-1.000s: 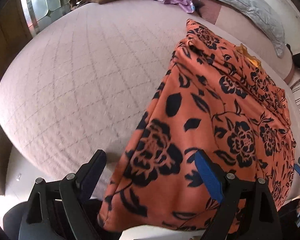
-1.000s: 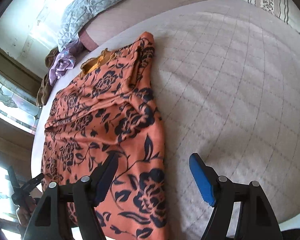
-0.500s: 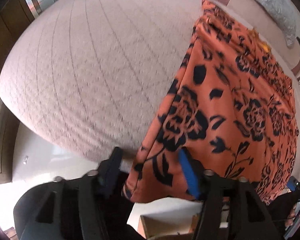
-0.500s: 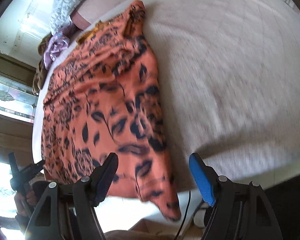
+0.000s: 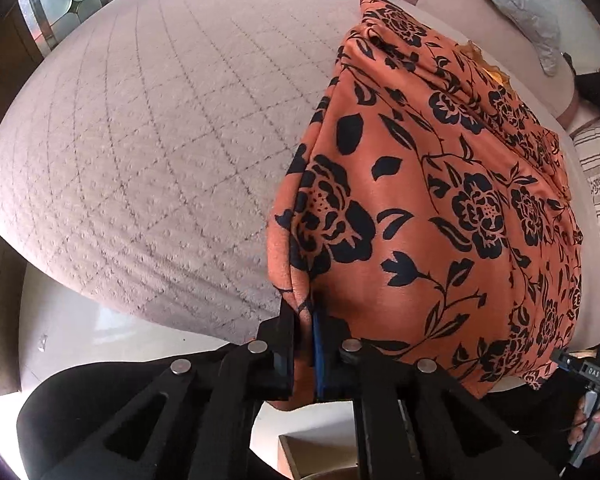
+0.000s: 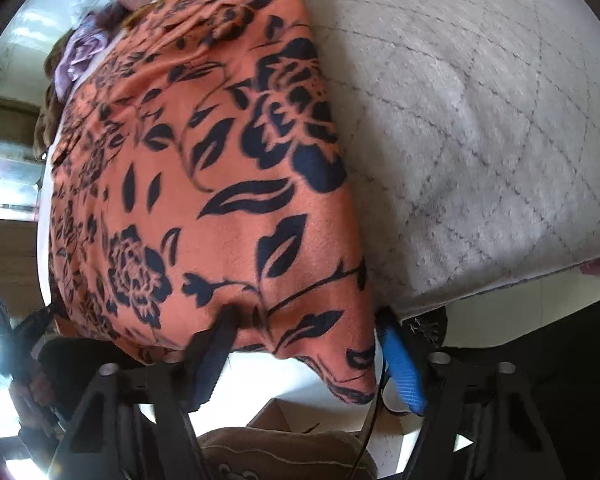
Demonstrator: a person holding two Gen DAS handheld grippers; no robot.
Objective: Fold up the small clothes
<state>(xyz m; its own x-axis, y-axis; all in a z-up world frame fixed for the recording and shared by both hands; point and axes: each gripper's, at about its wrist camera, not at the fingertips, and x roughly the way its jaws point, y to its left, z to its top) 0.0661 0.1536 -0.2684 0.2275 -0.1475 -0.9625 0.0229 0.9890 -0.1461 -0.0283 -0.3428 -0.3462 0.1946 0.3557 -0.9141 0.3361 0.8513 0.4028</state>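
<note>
- The orange floral garment (image 5: 440, 208) lies spread lengthwise on the quilted bed cover (image 5: 148, 152), its near hem hanging over the bed's edge — no cross fold looks made yet.
- The left gripper (image 5: 305, 320) is clamped on the hem's left corner.
- The right gripper (image 6: 304, 344) has its jaws apart, straddling the right corner (image 6: 340, 376) without pinching it.
- Left to do, by my reading: close the right, then carry the hem up toward the far end — the folding itself has barely begun.

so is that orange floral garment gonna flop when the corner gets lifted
Probably floppy: the orange floral garment bunches into folds where the left claw pinches it, and its hem droops off the bed edge. It looks thin, so likely light.
</note>
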